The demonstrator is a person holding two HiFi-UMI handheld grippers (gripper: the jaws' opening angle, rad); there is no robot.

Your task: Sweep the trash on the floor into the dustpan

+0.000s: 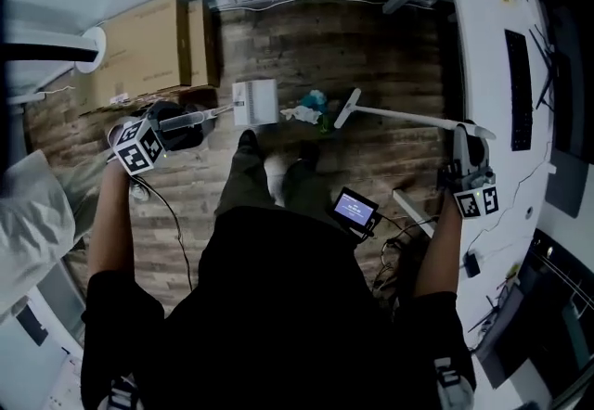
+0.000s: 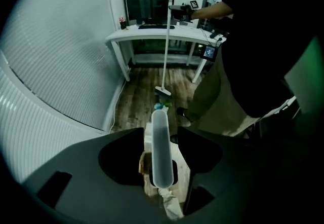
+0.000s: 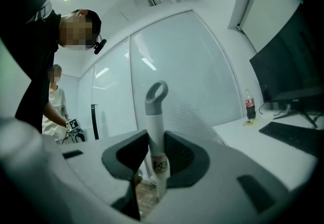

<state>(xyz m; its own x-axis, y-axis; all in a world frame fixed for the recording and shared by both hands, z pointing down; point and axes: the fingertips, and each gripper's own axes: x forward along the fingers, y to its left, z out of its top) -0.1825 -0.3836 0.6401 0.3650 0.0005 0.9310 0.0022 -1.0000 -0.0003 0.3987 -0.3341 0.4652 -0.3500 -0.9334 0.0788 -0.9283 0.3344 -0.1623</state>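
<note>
Two tools: right gripper [image 3: 157,137] pinches the white grey-looped broom pole [image 3: 156,116] between its jaws to sweep, left gripper [image 2: 161,132] straddles the grey plastic dustpan handle [image 2: 160,154], jaws spread, probably about to grab.

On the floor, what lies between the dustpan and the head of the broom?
A small pile of trash, white and teal scraps, lies between the dustpan and the broom head. The head view shows it best.

Wooden floor [image 1: 371,56], dustpan [image 1: 255,102], trash [image 1: 306,108], cardboard boxes [image 1: 153,51]
</note>
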